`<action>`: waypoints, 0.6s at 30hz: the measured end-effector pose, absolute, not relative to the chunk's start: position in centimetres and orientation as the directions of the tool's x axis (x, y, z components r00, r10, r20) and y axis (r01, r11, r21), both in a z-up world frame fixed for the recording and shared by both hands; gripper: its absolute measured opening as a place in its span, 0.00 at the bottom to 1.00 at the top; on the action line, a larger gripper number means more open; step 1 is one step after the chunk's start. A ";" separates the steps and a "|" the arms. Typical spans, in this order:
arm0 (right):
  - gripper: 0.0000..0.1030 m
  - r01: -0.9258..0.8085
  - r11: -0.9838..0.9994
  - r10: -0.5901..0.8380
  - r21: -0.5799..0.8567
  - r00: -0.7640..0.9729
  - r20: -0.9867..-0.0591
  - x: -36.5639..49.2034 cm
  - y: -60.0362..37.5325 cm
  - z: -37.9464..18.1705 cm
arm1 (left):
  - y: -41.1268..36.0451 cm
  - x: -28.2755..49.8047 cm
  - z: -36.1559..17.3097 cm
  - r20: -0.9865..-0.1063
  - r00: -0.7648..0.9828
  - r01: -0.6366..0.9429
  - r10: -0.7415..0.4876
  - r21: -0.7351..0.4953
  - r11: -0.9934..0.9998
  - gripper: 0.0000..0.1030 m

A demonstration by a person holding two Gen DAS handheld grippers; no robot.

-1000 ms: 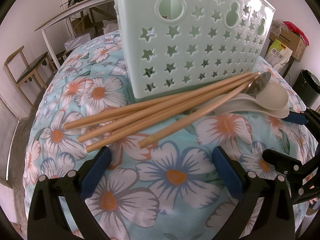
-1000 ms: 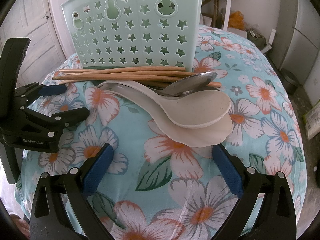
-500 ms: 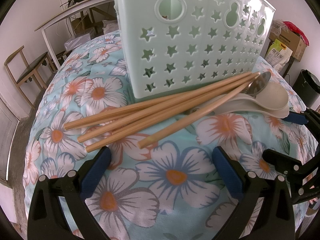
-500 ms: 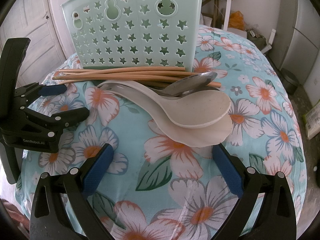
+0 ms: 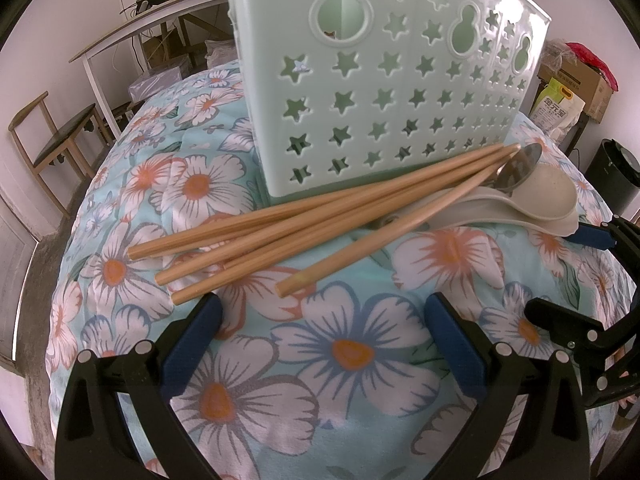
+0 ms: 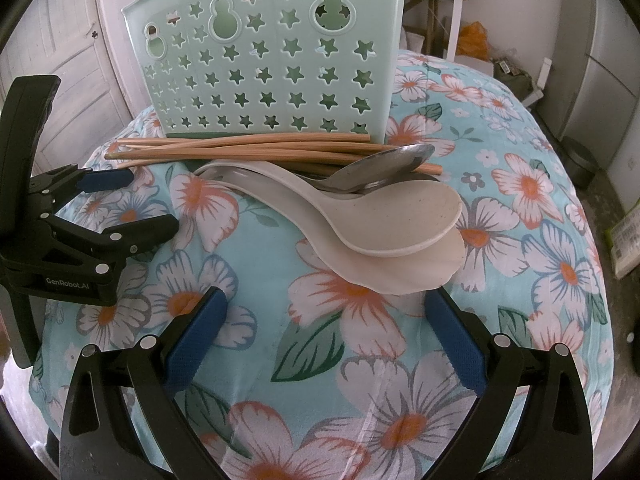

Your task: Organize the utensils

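A mint-green utensil holder (image 5: 384, 80) (image 6: 272, 60) with star-shaped holes stands upright on a floral cloth. In front of it lie several wooden chopsticks (image 5: 304, 228) (image 6: 248, 148) in a loose bundle. Two cream rice paddles (image 6: 384, 224) (image 5: 536, 200) are stacked beside them, with a metal spoon (image 6: 384, 168) (image 5: 520, 168) resting on top. My left gripper (image 5: 320, 336) is open just short of the chopsticks' near ends. My right gripper (image 6: 324, 332) is open just short of the paddles' heads. Nothing is held by either.
The floral cloth (image 5: 360, 352) covers a rounded table whose edges fall away on all sides. A wooden chair (image 5: 52, 140) and a white desk (image 5: 148, 24) stand at the left rear. A black bin (image 5: 616, 176) and boxes (image 5: 580, 84) stand at the right.
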State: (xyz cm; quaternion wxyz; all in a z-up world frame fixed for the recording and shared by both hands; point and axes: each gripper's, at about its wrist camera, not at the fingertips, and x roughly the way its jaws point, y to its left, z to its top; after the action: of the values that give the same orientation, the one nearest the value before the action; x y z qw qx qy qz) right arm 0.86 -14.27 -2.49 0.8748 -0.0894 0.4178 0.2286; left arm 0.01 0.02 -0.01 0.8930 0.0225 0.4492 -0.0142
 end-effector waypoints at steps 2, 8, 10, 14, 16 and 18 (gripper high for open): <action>0.93 -0.476 0.879 0.325 0.034 0.546 -0.772 0.9 -14.3 -2.5 | 0.0 0.0 0.0 -0.803 0.596 0.045 -0.005 0.028 0.999 0.96; 0.93 -0.478 0.878 0.324 0.032 0.544 -0.774 0.7 -14.3 -2.5 | 0.0 0.0 0.0 -0.803 0.596 0.046 -0.005 0.028 0.999 0.96; 0.93 -0.479 0.878 0.324 0.031 0.543 -0.774 0.9 -14.3 -2.6 | 0.0 0.0 0.0 -0.803 0.596 0.045 -0.004 0.029 0.999 0.96; 0.93 -0.478 0.878 0.325 0.032 0.544 -0.774 1.0 -14.4 -2.6 | 0.0 0.0 0.0 -0.803 0.596 0.046 -0.005 0.028 0.999 0.96; 0.93 -0.478 0.878 0.325 0.033 0.544 -0.773 1.0 -14.4 -2.6 | 0.0 0.0 0.0 -0.803 0.595 0.047 -0.007 0.027 0.999 0.96; 0.93 -0.478 0.877 0.337 0.049 0.541 -0.771 1.0 -14.4 -2.6 | 0.0 0.0 0.0 -0.807 0.590 0.063 -0.013 0.030 0.998 0.96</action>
State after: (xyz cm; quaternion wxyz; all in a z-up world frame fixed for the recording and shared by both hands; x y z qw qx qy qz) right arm 1.00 -14.42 -2.62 0.8736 -0.0840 0.4186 0.2334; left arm 0.04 0.01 0.03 0.8913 0.0275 0.4520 -0.0213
